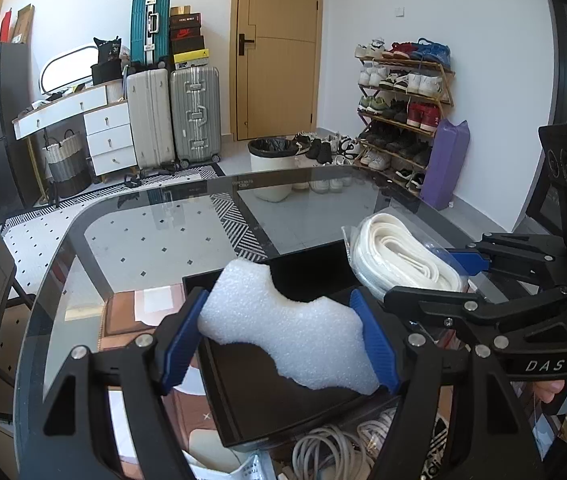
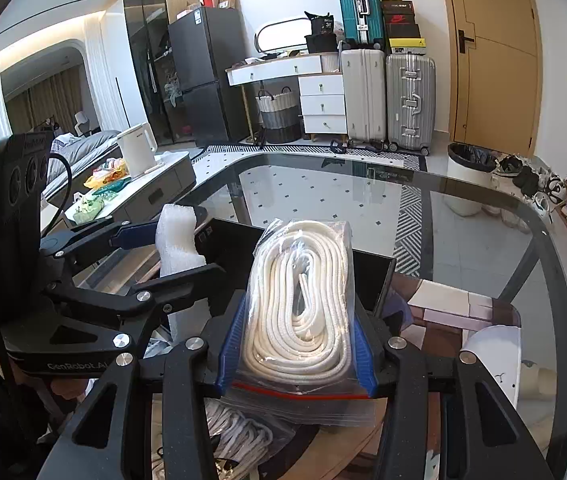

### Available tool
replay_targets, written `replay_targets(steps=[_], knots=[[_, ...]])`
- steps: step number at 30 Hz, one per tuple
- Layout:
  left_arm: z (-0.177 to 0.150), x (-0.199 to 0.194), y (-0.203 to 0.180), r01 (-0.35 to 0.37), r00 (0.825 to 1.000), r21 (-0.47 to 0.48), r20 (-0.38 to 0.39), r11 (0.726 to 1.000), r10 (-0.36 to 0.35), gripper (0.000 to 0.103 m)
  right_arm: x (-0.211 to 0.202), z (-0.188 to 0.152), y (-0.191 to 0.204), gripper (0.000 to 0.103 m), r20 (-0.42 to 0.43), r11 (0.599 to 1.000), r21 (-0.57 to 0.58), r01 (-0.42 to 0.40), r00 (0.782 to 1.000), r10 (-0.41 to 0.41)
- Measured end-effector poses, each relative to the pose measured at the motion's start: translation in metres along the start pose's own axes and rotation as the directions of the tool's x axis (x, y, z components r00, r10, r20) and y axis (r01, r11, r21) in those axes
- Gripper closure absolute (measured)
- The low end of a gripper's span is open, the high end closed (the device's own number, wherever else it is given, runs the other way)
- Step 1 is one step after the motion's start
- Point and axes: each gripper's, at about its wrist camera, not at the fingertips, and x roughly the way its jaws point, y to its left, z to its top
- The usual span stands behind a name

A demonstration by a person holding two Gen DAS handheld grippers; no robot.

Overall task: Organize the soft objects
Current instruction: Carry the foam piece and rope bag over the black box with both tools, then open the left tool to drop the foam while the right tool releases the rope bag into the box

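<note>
**Two soft items held over a black tray, neither set down yet**

Glass tabletop [image 1: 155,240] is spreading out ahead of me, dark-rimmed and see-through, showing patterned floor beneath it. Beyond it, suitcases [image 1: 175,116] are standing against a white wall beside a wooden door [image 1: 279,48], and a shoe rack [image 1: 403,104] is filling the corner on the right.

I am holding a gripper in each hand, side by side, both tilting down toward a black tray [image 1: 267,392] resting on the glass just in front of me.

My left gripper [image 1: 283,332] is pinching a white foam piece [image 1: 295,332], irregular in outline, its blue pads pressing on either end. The foam is hanging above the tray's dark floor and I cannot tell that it is touching anything else.

My right gripper [image 2: 297,344] is squeezing a clear zip bag of coiled white rope [image 2: 299,304], the pads bearing in on both sides. The bag is standing upright above the tray's near edge.

Judging by this, the task is partway along: both items are picked up and brought to the tray, but neither is released. As far as I can see, the tray is lying empty. What is remaining is lowering each one in and letting go. More pale cords [image 1: 331,452] are lying below the glass; whether they belong to the job, I cannot tell.
</note>
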Motion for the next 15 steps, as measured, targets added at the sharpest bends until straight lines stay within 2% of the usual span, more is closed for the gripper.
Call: replay_targets(steps=[11, 14, 15], knots=[[-0.001, 0.012, 0.006, -0.007, 0.999, -0.025, -0.039, 1.0, 0.006, 0.03, 0.018, 0.0, -0.001, 0.056, -0.013, 1.0, -0.021, -0.006, 1.0, 0.005], [-0.001, 0.011, 0.008, 0.0, 0.999, -0.035, -0.041, 0.999, -0.002, 0.029, 0.011, 0.0, -0.003, 0.049, 0.015, 1.0, -0.028, -0.006, 1.0, 0.006], [-0.001, 0.01, 0.009, 0.001, 0.999, -0.04, -0.041, 0.999, -0.003, 0.027, 0.008, 0.0, -0.002, 0.044, 0.021, 1.0, -0.028, 0.001, 1.0, 0.0]])
